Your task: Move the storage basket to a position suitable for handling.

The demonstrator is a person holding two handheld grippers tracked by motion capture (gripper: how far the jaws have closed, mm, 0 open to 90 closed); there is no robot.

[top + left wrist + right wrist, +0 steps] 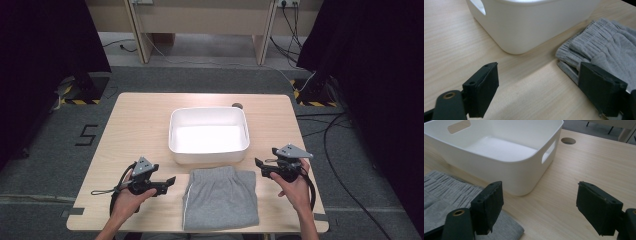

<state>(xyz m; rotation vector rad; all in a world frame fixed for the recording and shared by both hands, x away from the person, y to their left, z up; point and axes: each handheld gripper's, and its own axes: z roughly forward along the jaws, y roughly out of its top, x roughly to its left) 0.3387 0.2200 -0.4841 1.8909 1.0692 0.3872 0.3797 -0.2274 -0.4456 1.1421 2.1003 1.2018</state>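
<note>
Gray shorts lie folded at the counter's near edge, just in front of the white bin. Left hand-held gripper & right hand-held gripper sit beside them, jaws spread, holding nothing.

Grey folded shorts, waistband towards the white plastic bin, are laid flat at the table's near edge, just beside the bin.

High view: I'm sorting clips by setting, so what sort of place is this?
Probably a lab or studio set up for recording, not a home: a lone wooden table on grey carpet, black curtains at both sides, and hazard-striped stand bases with loose cables.
</note>
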